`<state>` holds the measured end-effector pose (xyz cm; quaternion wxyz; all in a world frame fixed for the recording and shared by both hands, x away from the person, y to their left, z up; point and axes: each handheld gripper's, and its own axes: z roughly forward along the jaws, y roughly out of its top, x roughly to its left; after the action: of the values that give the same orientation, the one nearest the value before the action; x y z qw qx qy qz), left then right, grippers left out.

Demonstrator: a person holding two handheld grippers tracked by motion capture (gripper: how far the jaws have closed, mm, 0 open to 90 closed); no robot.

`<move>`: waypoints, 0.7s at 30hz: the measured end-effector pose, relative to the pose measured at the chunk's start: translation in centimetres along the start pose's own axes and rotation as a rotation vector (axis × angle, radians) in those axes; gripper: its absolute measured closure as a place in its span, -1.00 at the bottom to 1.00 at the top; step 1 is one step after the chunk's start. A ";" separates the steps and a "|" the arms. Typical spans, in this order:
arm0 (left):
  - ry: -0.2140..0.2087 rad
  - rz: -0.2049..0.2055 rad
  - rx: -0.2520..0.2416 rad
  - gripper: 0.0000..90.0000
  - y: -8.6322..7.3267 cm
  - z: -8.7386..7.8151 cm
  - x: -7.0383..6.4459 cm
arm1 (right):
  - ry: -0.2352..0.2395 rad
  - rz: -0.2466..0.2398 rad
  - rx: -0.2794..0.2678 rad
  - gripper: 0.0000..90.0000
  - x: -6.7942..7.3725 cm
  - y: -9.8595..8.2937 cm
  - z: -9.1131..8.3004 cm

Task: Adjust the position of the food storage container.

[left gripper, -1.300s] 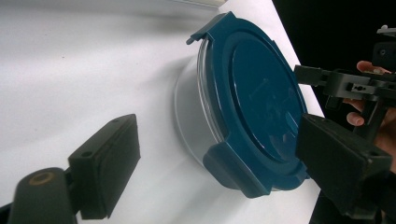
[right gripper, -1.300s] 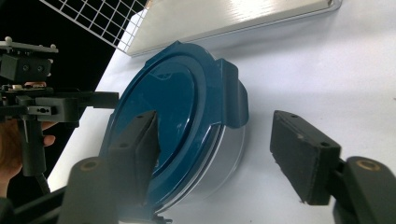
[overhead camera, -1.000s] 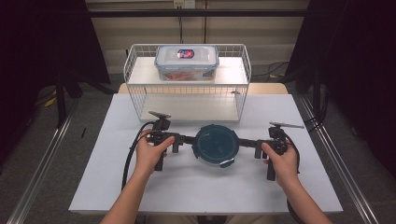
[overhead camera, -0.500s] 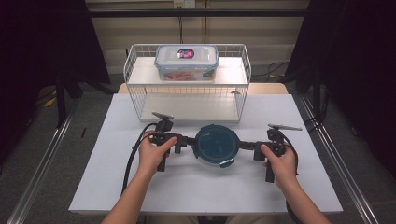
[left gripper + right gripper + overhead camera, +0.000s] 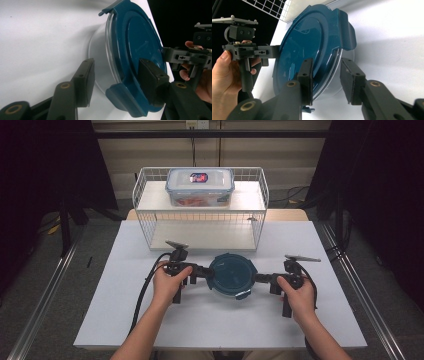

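teal lid (image 5: 232, 274) — clear bowl (image 5: 100, 62), white table (image 5: 125, 320)

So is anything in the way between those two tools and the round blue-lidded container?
Nothing visible. The left tool and right tool already straddle opposite edges of the round container, with no other object between.

The counter (image 5: 125, 320) has a plain white top. At its far edge stands a white wire rack (image 5: 145, 220) with two shelves, open toward the near side. On the rack's upper shelf (image 5: 250, 200) sits a clear lidded box (image 5: 200, 186); the lower shelf (image 5: 200, 236) is bare. Near the middle of the counter, just in front of the rack, lies a round clear tub (image 5: 232, 275) with a teal lid, clip tabs at its rim.
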<state>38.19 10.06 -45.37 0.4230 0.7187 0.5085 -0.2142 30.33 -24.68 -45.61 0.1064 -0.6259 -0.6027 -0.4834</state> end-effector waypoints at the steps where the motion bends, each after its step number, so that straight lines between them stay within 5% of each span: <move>1: 0.000 -0.004 0.004 0.08 0.0 0.0 0.0 | -0.001 -0.001 0.004 0.45 0.1 0.0 0.0; 11: -0.006 -0.016 0.004 0.23 0.0 0.1 0.2 | -0.002 0.018 -0.009 0.44 0.0 -0.1 0.3; 21: -0.060 -0.055 0.023 0.45 0.0 0.1 0.3 | 0.016 0.072 -0.006 0.46 -0.1 -0.3 0.7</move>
<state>38.31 10.10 -45.62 0.4238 0.7027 0.5125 -0.2529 30.45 -24.22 -46.19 0.1269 -0.6436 -0.5774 -0.4861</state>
